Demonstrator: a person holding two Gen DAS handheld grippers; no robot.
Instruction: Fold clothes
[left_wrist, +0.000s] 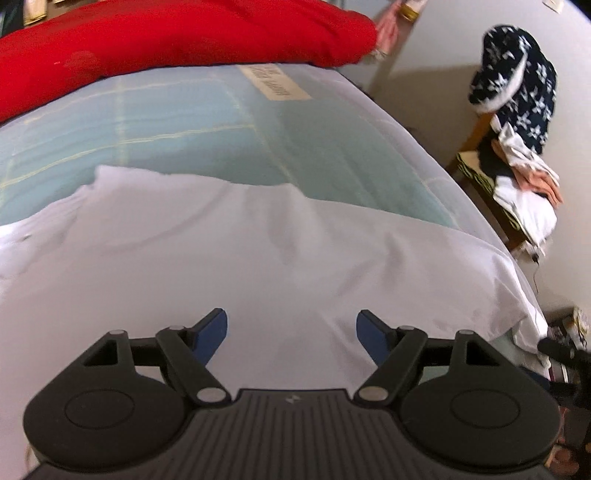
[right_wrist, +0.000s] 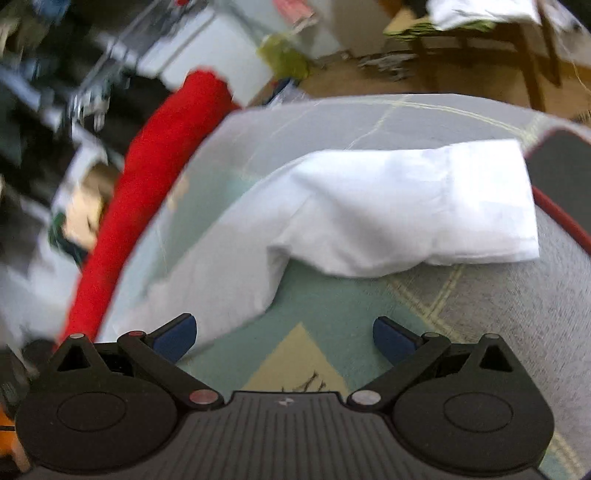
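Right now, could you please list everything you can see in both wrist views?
white garment: one, white, partly folded on the work surface
work surface: one, pale green with yellow lines under sheer white cover
red cloth: one, red, along the surface's far edge
wooden chair: one, brown, beside the surface
patterned garment: one, navy and white, draped on the chair
pale clothes: a pile, white and peach, on the chair seat
left gripper: black, blue pads, jaws open over the white garment
right gripper: black, blue pads, jaws open, empty

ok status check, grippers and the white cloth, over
Left gripper open over white cloth. Right gripper open, empty, short of the cloth. Cloth partly folded. Nothing in the way.
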